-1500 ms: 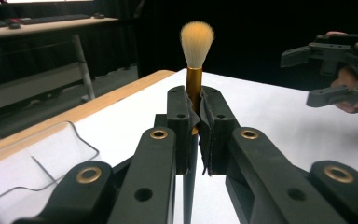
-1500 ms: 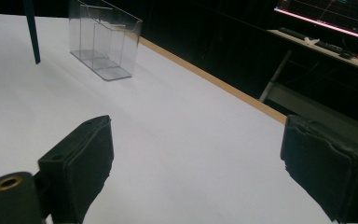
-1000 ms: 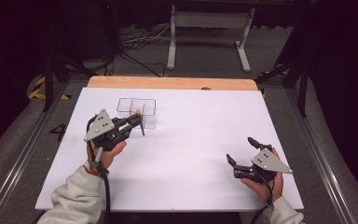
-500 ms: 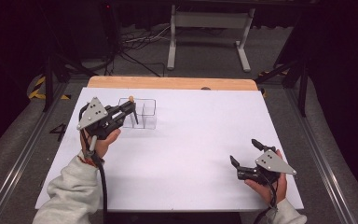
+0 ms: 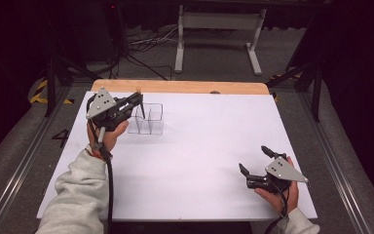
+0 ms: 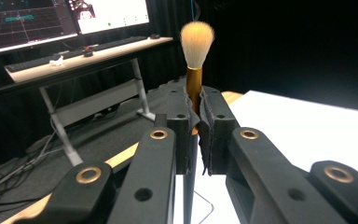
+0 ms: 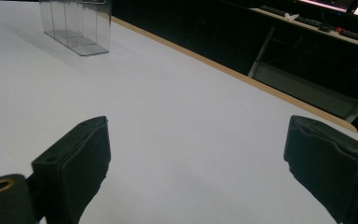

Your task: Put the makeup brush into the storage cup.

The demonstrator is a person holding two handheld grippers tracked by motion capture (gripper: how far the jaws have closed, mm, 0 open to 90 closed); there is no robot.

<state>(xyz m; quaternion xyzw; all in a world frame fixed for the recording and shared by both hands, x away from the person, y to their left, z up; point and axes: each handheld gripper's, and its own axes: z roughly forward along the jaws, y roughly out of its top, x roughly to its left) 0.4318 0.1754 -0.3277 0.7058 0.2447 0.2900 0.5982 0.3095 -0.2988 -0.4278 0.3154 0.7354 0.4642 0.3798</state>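
Brush (image 6: 196,56) clamped upright between pads of left gripper (image 5: 135,103), bristles up, handle hanging below jaws. Step judged: carrying brush to clear organizer (image 5: 147,119), seen just right of and beneath gripper tips. Next move judged: handle tip to be aligned over 1 compartment, then lowered. Right gripper (image 5: 254,162) held wide, nothing between jaws, well apart. Bristles and gold ferrule resolved in left gripper view; high view gives organizer's place relative to gripper.

One brush (image 6: 196,42), one clear organizer (image 5: 146,119), two grippers.
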